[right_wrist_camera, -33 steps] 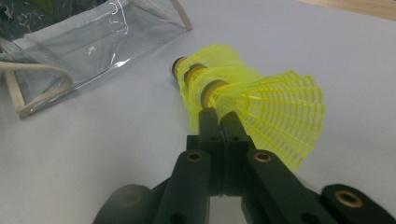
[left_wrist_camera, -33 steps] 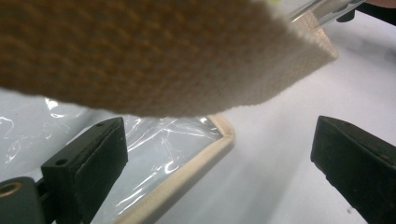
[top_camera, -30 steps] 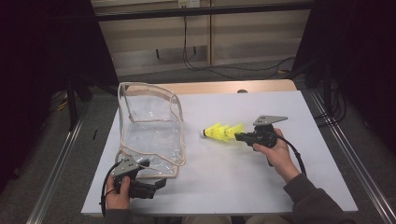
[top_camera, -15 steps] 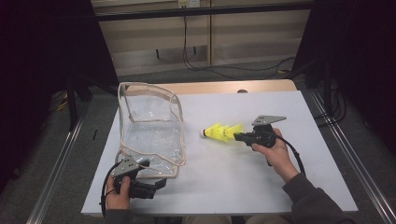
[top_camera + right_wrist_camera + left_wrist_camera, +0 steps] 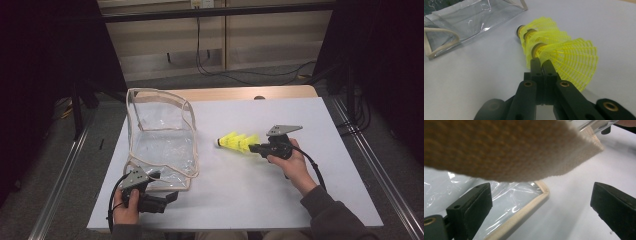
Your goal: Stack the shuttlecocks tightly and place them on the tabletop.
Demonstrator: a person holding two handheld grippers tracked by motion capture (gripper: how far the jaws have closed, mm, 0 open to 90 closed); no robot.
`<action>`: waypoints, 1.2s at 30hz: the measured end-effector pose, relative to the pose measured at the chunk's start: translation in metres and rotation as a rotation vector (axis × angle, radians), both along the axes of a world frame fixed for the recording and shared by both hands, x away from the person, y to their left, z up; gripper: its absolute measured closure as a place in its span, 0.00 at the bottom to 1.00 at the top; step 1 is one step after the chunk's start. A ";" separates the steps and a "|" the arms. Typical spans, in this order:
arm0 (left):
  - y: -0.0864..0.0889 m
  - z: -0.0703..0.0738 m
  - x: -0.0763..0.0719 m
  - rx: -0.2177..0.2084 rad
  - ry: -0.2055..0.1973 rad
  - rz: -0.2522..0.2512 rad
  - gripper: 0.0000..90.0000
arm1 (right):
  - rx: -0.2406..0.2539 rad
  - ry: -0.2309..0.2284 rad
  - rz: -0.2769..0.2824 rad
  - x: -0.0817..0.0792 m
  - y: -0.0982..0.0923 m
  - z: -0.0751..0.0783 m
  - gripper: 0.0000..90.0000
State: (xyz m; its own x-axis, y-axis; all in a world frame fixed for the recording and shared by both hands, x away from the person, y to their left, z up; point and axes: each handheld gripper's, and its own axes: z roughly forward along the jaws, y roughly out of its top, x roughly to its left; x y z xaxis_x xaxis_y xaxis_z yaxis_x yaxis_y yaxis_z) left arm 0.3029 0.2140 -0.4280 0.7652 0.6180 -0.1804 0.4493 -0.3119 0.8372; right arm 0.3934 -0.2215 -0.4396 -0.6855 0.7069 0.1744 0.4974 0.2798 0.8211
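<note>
A clear plastic bag [image 5: 160,140] with beige trim stands open on the white table [image 5: 310,200]. My left gripper [image 5: 170,197] lies at the bag's near corner with its jaws wide open. In the left gripper view [image 5: 540,195] the bag's trimmed corner [image 5: 506,202] lies between the jaws, untouched, and a beige strap [image 5: 499,150] hangs close to the camera. My right gripper [image 5: 253,148] is shut on a nested stack of yellow shuttlecocks [image 5: 235,141], right of the bag. In the right gripper view [image 5: 542,63] the jaws pinch the skirt rim of the nearest shuttlecock [image 5: 564,55]; the cork ends point toward the bag [image 5: 469,20].
Bare white tabletop spreads to the right of and in front of the shuttlecocks. Metal rails [image 5: 370,165] run along both sides of the table. Cables [image 5: 210,60] lie on the floor beyond the far edge.
</note>
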 end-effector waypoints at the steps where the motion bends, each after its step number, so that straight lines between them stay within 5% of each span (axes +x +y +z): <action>1: 0.000 0.000 0.000 0.000 0.000 0.000 0.04 | 0.000 0.000 0.000 0.000 0.000 0.000 1.00; 36: 0.000 0.000 0.000 0.000 0.000 0.000 0.04 | -0.028 0.042 -0.004 0.002 0.004 -0.005 0.98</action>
